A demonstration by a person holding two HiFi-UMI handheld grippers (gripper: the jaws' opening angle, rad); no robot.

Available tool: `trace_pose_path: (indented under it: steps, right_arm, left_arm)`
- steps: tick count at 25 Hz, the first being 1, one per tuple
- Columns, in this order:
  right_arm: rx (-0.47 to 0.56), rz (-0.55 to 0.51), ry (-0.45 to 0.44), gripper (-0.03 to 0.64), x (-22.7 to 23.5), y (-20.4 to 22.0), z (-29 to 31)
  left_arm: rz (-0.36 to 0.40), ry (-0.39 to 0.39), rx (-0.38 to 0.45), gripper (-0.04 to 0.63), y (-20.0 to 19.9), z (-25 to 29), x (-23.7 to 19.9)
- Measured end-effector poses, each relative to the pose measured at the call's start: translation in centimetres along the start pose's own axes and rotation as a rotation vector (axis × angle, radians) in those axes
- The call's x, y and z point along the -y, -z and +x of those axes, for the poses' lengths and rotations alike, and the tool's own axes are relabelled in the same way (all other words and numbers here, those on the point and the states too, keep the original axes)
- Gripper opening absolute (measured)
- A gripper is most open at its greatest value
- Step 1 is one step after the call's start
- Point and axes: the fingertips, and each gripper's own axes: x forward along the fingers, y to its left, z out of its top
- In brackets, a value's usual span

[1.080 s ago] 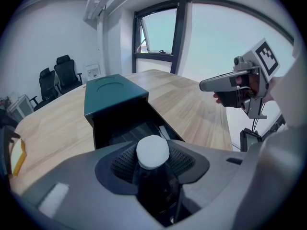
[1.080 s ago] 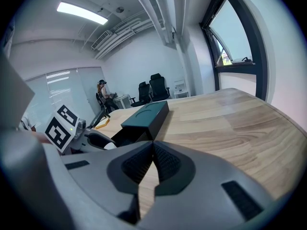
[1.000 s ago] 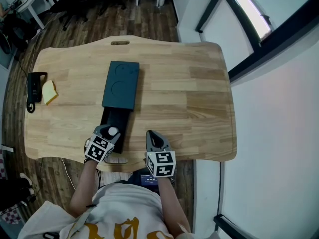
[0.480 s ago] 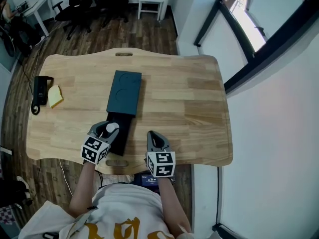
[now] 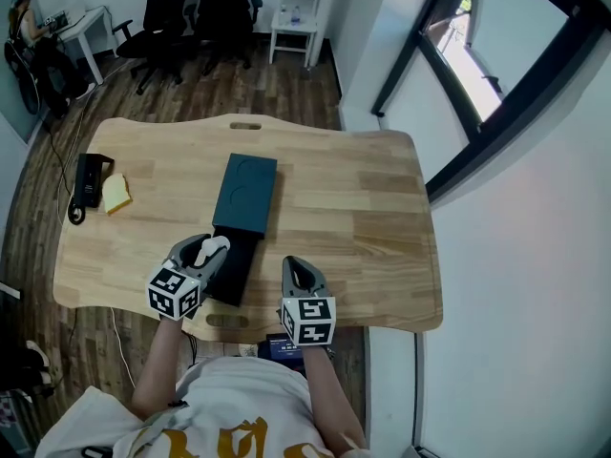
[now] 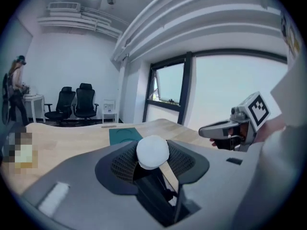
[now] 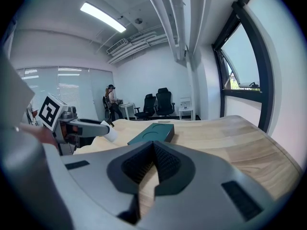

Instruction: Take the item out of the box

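Note:
A dark teal box (image 5: 245,193) lies mid-table, and its black inner tray (image 5: 235,267) is slid out toward me. My left gripper (image 5: 211,250) hovers at the tray's left side, shut on a small white rounded item (image 5: 217,247). In the left gripper view that white item (image 6: 152,151) sits pinched between the dark pads, with the teal box (image 6: 123,135) beyond it. My right gripper (image 5: 298,273) rests to the right of the tray near the front edge, shut and empty. The right gripper view shows the right gripper (image 7: 153,145) with its pads meeting, the teal box (image 7: 152,133) ahead and the left gripper (image 7: 98,127) to the left.
A black device (image 5: 88,179) and a yellow piece (image 5: 117,195) lie at the table's left end. The wooden table (image 5: 353,208) has bare surface on its right half. Office chairs (image 5: 196,12) and a white side table (image 5: 294,12) stand beyond the far edge.
My left gripper has lifted slightly with the white item and drifted a little left off the tray. The right gripper has stayed put. The head view has shifted.

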Motion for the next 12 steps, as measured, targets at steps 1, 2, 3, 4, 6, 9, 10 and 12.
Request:
trace_pose_path:
  steps: [1, 2, 3, 4, 6, 9, 10, 12]
  right_arm:
    - [0.013, -0.006, 0.003, 0.006, 0.0, -0.5, 0.0]
    - [0.025, -0.011, 0.005, 0.005, 0.0, -0.9, 0.1]
    - [0.034, -0.015, 0.006, 0.006, -0.1, -1.2, 0.1]
    - [0.043, -0.017, 0.005, 0.005, -0.2, -1.6, 0.0]
    - [0.060, -0.026, 0.002, 0.006, -0.7, -2.2, -0.2]
    - [0.088, -0.045, -0.009, 0.005, -1.7, -3.2, -0.4]
    - [0.094, -0.051, -0.014, 0.005, -1.9, -3.4, -0.5]
    - [0.100, -0.063, -0.019, 0.005, -2.2, -3.6, -0.6]
  left_arm:
    - [-0.026, -0.002, 0.037, 0.187, -0.7, -0.5, -0.2]
    - [-0.044, -0.007, 0.069, 0.187, -1.4, -0.9, -0.4]
    - [-0.054, -0.013, 0.094, 0.187, -1.9, -1.3, -0.6]
    - [-0.057, -0.020, 0.113, 0.187, -2.4, -1.7, -0.7]
    - [-0.051, -0.031, 0.140, 0.188, -3.3, -2.3, -0.7]
    - [-0.034, -0.043, 0.174, 0.187, -4.6, -3.1, -0.7]
    - [-0.034, -0.046, 0.183, 0.187, -4.8, -3.3, -0.7]
    - [-0.039, -0.051, 0.192, 0.187, -5.0, -3.6, -0.7]
